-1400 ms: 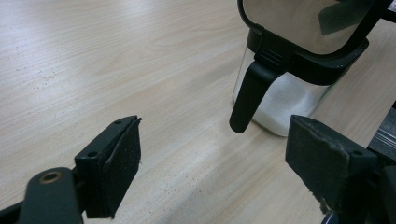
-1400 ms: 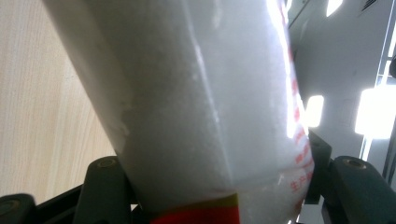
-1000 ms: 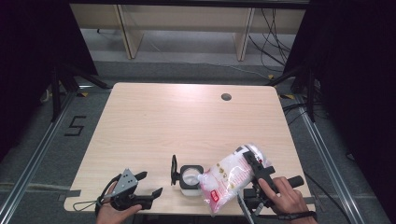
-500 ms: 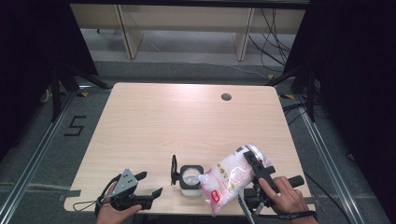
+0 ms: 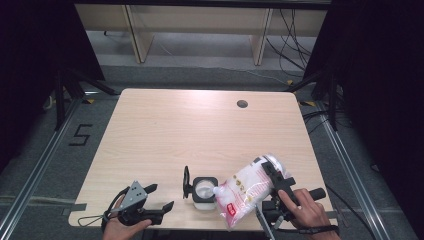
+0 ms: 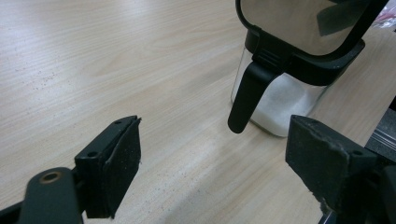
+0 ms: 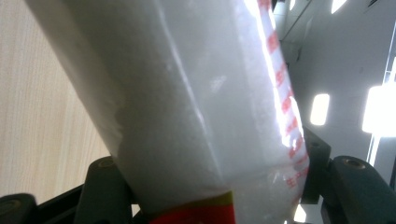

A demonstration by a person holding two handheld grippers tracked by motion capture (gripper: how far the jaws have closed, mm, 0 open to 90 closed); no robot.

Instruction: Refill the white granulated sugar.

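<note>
Here, bag (image 5: pixel 247 189) (tilted) over jar (image 5: pixel 204 190).

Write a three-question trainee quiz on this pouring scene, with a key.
1. True or false: the right gripper is clamped on the white plastic bag with red print.
2. Where does the bag's low corner point?
A. into the clear jar with black hinged lid
B. at the round hole in the table
3. What is between the jaws of the left gripper?

Key: 1 true. 2 A. 3 Nothing; they stand open above the wooden table.
</note>
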